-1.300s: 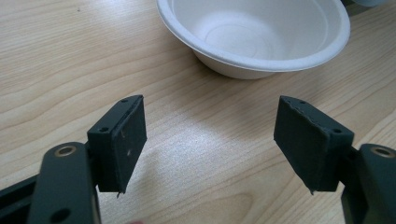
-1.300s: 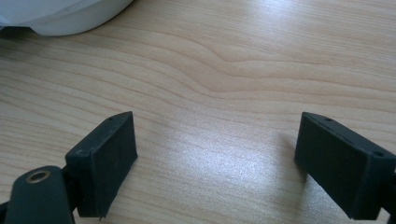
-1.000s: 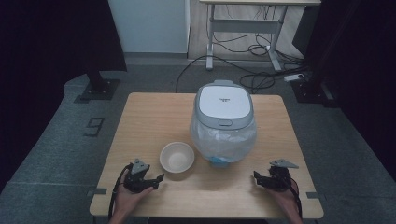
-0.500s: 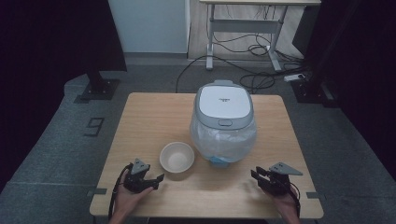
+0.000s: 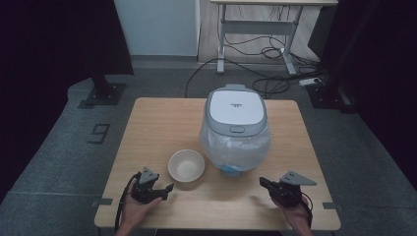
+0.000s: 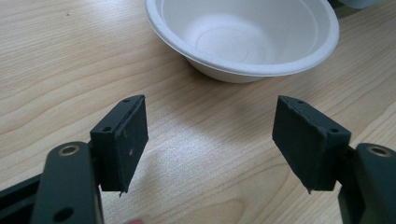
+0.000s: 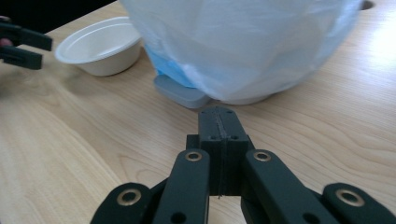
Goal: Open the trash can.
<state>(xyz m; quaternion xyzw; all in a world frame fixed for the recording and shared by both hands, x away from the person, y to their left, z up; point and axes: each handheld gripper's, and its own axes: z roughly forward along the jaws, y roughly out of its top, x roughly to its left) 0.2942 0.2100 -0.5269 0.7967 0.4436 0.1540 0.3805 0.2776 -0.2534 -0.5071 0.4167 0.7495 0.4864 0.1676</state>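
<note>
Table: light wood top (image 5: 162, 123), person's forearms coming in at the near edge.
Left gripper: (image 5: 164, 189) held low at the near-left part of the table, jaws standing wide apart with nothing between them — the left gripper view shows only bare wood in the gap. Its pads (image 6: 123, 140) are clear of any contact.
Right gripper: (image 5: 263, 183) near-right part of the table, pointing toward the cooker. Jaws have just been closing and now sit pressed together, pad on pad, nothing caught between them — plain in the right gripper view (image 7: 218, 122).
Bowl: white, empty, upright (image 5: 186, 166), just ahead of the left gripper and beside the cooker's left flank, not touching the pads. Also visible in the left gripper view (image 6: 243, 37).
Rice cooker: grey-white lid shut (image 5: 235, 112), body wrapped in a clear plastic bag (image 7: 243, 46), mid-table and right of the bowl. Blue patch at its lower front under the bag.
Gap right gripper to cooker: near, apart, no contact.
</note>
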